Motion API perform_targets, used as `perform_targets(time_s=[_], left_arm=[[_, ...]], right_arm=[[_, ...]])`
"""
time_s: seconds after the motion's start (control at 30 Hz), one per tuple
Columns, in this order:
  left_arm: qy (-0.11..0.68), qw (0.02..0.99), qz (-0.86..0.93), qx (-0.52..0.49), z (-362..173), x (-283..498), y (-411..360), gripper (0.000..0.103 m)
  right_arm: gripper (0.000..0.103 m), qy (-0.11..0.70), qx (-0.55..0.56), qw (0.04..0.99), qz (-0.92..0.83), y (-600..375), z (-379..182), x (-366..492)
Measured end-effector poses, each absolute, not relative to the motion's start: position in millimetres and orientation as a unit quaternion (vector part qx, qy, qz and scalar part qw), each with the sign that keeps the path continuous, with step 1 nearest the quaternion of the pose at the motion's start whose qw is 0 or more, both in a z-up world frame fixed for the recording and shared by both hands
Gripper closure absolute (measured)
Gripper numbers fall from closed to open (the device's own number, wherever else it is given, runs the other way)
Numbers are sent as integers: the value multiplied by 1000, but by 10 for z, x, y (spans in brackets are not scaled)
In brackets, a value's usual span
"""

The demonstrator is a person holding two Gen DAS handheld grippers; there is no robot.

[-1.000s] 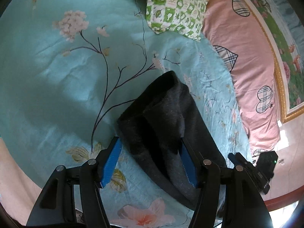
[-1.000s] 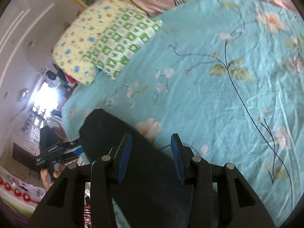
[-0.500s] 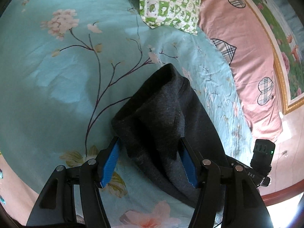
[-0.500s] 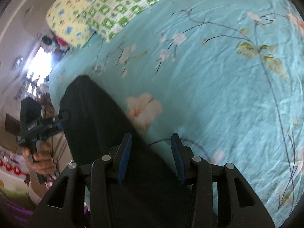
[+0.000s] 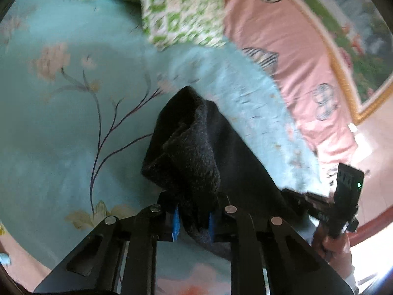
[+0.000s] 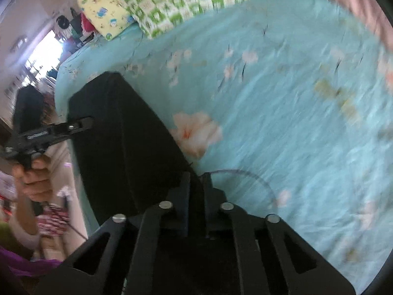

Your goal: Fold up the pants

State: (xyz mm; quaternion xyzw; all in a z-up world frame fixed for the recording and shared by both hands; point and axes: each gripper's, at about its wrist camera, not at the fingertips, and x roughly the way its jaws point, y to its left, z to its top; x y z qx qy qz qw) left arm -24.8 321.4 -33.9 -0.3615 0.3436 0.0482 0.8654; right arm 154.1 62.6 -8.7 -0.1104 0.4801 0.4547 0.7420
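Dark grey pants (image 5: 196, 147) lie partly folded on a turquoise floral bedsheet (image 5: 61, 127). My left gripper (image 5: 193, 217) is shut on a bunched fold of the pants, the blue pads pinching the cloth. In the right wrist view the pants (image 6: 127, 137) run from the left toward my right gripper (image 6: 196, 186), which is shut on their near edge. The left gripper (image 6: 81, 124) also shows at the pants' far end there. The right gripper's body (image 5: 343, 196) shows at the lower right of the left wrist view.
A green-and-white checked pillow (image 5: 181, 12) and a yellow pillow (image 6: 103, 2) lie at the head of the bed. A pink quilt with heart patches (image 5: 289, 49) lies along the right side. The bed edge is at the left (image 6: 63, 93).
Both grippers have closed on the pants; they were open around the cloth before. The left gripper has bunched and lifted the fold. Both views are blurred by motion.
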Motion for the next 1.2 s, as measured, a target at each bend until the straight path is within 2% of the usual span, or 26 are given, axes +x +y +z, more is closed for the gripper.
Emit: perform_targets(time_s=[0.17, 0.3, 0.6, 0.73, 0.9, 0.97, 1.2], left_arm=[[266, 907, -5, -328, 127, -552, 3169, 87], [263, 918, 8, -295, 132, -527, 3213, 87], [335, 899, 43, -280, -523, -299, 3393, 87], [340, 893, 44, -291, -629, -359, 3427, 82], [332, 896, 71, -286, -430, -495, 3431, 73], [324, 901, 83, -277, -306, -568, 3393, 68], [284, 924, 53, -252, 134, -711, 3080, 66]], right_arm=[[97, 396, -107, 807, 425, 454, 416, 1520], [97, 368, -104, 823, 420, 517, 518, 1482], [97, 378, -136, 832, 384, 886, -41, 1398], [96, 404, -109, 825, 379, 891, -271, 1479], [69, 408, -56, 834, 366, 701, -160, 1477], [67, 402, -27, 837, 370, 535, -43, 1413], [60, 391, 33, 845, 363, -41, 150, 1059]])
